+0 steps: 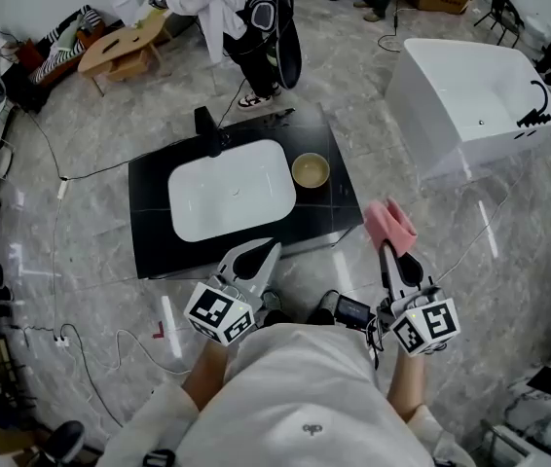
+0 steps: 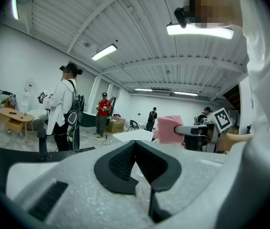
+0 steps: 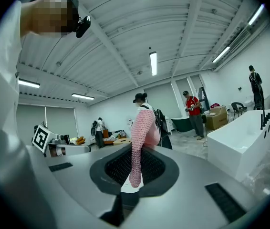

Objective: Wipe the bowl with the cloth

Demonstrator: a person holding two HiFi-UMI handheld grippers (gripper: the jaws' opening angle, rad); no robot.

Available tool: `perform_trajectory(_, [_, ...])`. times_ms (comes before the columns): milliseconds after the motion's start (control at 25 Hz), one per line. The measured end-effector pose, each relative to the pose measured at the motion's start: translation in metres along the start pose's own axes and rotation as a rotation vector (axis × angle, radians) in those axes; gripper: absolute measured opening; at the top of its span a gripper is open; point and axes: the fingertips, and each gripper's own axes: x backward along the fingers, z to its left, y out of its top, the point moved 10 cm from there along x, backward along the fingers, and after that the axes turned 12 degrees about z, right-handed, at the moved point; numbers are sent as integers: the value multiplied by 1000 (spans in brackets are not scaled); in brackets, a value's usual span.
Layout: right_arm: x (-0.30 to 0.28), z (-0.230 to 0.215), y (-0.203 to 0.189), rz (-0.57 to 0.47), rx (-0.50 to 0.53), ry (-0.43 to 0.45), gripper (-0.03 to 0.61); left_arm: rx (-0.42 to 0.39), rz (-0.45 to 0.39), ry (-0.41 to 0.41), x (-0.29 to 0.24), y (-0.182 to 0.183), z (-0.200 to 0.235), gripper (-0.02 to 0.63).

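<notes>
The right claw (image 1: 392, 253) is clamped on the pink cloth (image 1: 389, 222). In the right gripper view the cloth (image 3: 142, 128) runs up between the two dark pads as a narrow knitted strip and bulges out past the tips. In the head view it stands as a folded wad just ahead of that claw's jaws, over the grey floor rather than over the counter.

The left claw (image 1: 256, 257) has its jaws pressed together with nothing between them. The left gripper view shows the black pads meeting in a point at the left claw (image 2: 135, 144), and beyond them, off to that claw's right, is the cloth (image 2: 169, 129).

The bowl (image 1: 311, 170) sits ahead of the left claw and a little to its right, and ahead and to the left of the right claw, well apart from both. It rests upright on the black counter (image 1: 154, 217), just beside the right edge of the white basin (image 1: 232, 190), which lies straight ahead of the left claw. A white bathtub (image 1: 470, 100) stands ahead and to the right of the right claw.
</notes>
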Motion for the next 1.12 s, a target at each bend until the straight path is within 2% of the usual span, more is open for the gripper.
perform_trajectory(480, [16,-31,-7,22,14,29,17,16,23,39,-25,0,-24,11])
perform_trajectory(880, [28,-78,-20,67,-39,64,17,45,52,101,-51,-2,-55,11])
perform_trajectory(1120, [25,-88,-29,92,-53,75,17,83,89,123,-52,-17,-60,11])
